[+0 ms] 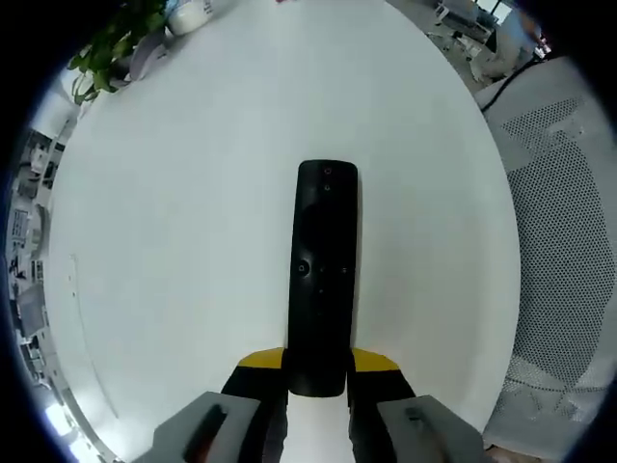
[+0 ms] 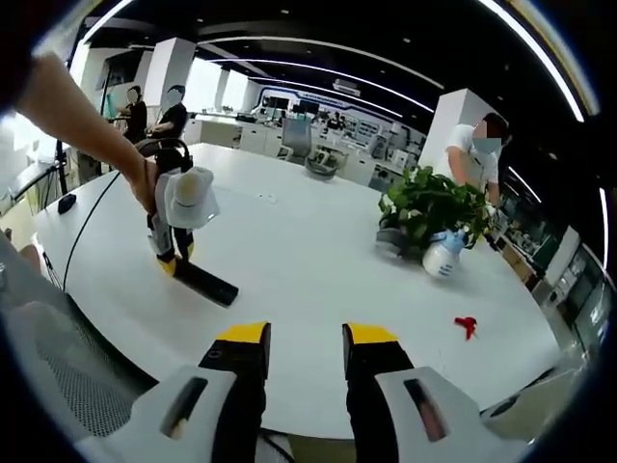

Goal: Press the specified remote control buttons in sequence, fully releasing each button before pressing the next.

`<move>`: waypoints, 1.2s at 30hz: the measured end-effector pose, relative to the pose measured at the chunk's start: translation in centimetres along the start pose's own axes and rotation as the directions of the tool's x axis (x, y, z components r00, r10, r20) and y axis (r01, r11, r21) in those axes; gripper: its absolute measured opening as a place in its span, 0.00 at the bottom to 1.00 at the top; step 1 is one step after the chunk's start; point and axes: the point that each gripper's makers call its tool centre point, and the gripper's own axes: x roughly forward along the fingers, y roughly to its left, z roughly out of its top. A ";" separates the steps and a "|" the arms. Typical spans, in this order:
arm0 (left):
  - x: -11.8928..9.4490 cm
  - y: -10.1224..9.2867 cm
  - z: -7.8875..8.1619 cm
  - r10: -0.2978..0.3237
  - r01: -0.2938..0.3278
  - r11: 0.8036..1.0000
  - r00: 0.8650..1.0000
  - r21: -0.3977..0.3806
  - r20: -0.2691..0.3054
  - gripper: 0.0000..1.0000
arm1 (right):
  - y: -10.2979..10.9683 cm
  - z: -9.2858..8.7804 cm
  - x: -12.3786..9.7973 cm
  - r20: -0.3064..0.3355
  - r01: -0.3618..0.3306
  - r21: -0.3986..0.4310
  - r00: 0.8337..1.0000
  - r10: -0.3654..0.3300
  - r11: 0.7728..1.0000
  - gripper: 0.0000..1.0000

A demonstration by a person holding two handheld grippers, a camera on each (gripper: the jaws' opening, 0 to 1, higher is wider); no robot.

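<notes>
Apparently no press is under way: the left gripper is clamped on the near end of the black remote control, which runs toward 12 o'clock over the white table. The right gripper, jaws parted and empty, hangs well back with the remote at its 10 o'clock, so the button sequence looks wholly ahead.

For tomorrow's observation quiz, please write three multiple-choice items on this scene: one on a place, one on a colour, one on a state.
1. Where does the remote control lie?
A. on the white table
B. on a chair
C. on the floor

2. What colour is the small object lying near the potted plant?
A. blue
B. red
C. green

3. What is the left gripper doing?
A. hanging open over the plant
B. gripping a cable
C. holding the remote's near end between its fingers

Answers: 1 A, it rests on the tabletop; 2 B, it is red; 3 C, the yellow-tipped fingers flank the remote's end.
</notes>
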 end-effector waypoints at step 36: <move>-0.2 -5.2 -0.6 0.030 -0.028 0.997 0.999 -0.071 0.032 0.22 | 0.7 -0.2 0.0 -0.005 -0.036 -0.014 0.999 0.036 0.999 0.28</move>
